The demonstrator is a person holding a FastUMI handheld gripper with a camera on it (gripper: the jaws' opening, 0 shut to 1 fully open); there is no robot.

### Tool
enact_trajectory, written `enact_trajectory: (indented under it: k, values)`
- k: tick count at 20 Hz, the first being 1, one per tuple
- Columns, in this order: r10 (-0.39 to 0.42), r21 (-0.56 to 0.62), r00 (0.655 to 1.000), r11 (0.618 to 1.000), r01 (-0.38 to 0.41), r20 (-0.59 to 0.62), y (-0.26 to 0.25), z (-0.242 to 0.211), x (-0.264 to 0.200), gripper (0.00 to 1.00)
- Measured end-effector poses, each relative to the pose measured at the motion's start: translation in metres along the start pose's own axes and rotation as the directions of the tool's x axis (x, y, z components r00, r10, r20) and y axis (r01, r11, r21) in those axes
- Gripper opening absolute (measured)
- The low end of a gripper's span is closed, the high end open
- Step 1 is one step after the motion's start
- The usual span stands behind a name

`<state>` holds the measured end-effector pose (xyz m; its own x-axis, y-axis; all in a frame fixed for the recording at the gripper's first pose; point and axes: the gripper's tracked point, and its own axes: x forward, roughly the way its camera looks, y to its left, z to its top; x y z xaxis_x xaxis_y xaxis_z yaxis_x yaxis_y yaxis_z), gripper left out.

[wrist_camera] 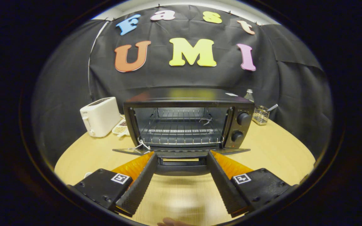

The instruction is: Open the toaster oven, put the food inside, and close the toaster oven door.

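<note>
Between the wide-spread, empty tongs (pixel 181 153) sits the handle (pixel 181 163) of the lowered door (pixel 181 151); beyond it the toaster oven (pixel 187 122) stands open toward the bench's (pixel 281 147) far edge, rack (pixel 181 131) bare. No food is held; pressing forward risks bumping the door and shoving the oven back.

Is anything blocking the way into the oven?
No. The oven door lies flat open just ahead of the open gripper, and the wire rack inside looks bare.
</note>
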<state>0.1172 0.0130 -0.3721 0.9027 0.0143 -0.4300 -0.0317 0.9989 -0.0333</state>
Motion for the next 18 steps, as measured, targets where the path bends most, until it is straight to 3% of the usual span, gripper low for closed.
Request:
enact_trajectory:
  k: [11, 15, 18]
  values:
    - [0.044, 0.085, 0.992, 0.996, -0.034, -0.12, -0.004, -0.067, 0.001, 0.99]
    - [0.118, 0.123, 0.978, 0.988, -0.097, -0.175, 0.003, -0.075, -0.005, 0.98]
    - [0.234, 0.202, 0.948, 0.961, -0.191, -0.216, 0.018, -0.068, -0.023, 0.98]
